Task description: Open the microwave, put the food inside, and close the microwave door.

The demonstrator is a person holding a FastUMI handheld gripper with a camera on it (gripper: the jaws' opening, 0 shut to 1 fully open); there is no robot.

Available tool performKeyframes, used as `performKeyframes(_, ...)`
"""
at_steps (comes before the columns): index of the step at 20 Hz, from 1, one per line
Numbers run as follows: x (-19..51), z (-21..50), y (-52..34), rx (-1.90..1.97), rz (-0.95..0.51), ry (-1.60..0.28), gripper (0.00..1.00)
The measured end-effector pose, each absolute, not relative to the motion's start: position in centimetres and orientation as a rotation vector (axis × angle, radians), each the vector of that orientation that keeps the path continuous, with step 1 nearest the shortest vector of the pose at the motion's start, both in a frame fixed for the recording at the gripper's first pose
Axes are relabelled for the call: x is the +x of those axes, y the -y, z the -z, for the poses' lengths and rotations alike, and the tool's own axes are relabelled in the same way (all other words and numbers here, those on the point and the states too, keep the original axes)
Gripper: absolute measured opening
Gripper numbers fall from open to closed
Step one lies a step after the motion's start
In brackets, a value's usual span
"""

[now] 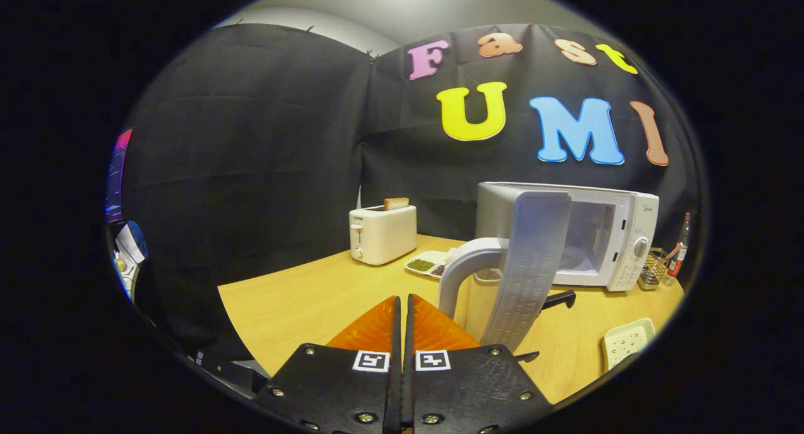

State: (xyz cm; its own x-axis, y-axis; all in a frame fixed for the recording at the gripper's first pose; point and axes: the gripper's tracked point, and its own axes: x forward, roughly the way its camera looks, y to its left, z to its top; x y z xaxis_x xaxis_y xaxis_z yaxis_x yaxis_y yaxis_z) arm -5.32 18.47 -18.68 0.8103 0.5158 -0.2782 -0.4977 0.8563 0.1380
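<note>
- We see the hand-held gripper (pixel 402 308) low over the near part of the wooden counter (pixel 301 302), its two fingers pressed together with only a thin seam between them and nothing held.
- It sits roughly level, pointing across the counter toward the black cloth wall, above the counter surface rather than touching anything.
- The microwave (pixel 619 233) stands beyond the fingers and to their right, at the back of the counter; its door (pixel 531 264) is swung wide open toward us, edge on, with the cavity showing behind it.
- A pale curved handle-like part (pixel 461 264) shows just beside the door, on its left; we cannot tell what it belongs to.
- A divided plate of food (pixel 427 263) lies on the counter between the toaster and the microwave, well ahead of the fingers.
- The white toaster (pixel 382 234) stands further left with a slice of bread (pixel 396 203) sticking up from its slot.
- A small wire basket (pixel 653 271) and a bottle (pixel 681 249) stand just right of the microwave.
- A pale square dish (pixel 628 340) lies near the counter's right front.
</note>
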Motion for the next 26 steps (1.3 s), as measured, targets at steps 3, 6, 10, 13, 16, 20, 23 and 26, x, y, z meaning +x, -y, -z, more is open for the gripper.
performKeyframes(3, -4.2, 19.3, -15.5, 0.056, -0.484, -0.326, 0.01)
performKeyframes(6, -2.5, 19.7, -11.6, 0.057, -0.402, -0.329, 0.01)
performKeyframes(10, 0.0, 20.8, -7.1, 0.038, -0.314, -0.327, 0.01)
performKeyframes(13, 2.2, 21.4, -4.3, 0.014, -0.254, -0.332, 0.01)
performKeyframes(16, 4.4, 21.4, -2.2, 0.028, -0.199, -0.321, 0.01)
performKeyframes(20, 8.0, 21.4, 0.1, -0.04, -0.125, -0.289, 0.01)
performKeyframes(23, 10.0, 22.0, 1.2, -0.064, -0.084, -0.286, 0.01)
performKeyframes(26, 11.8, 22.5, 1.9, -0.1, -0.046, -0.285, 0.01)
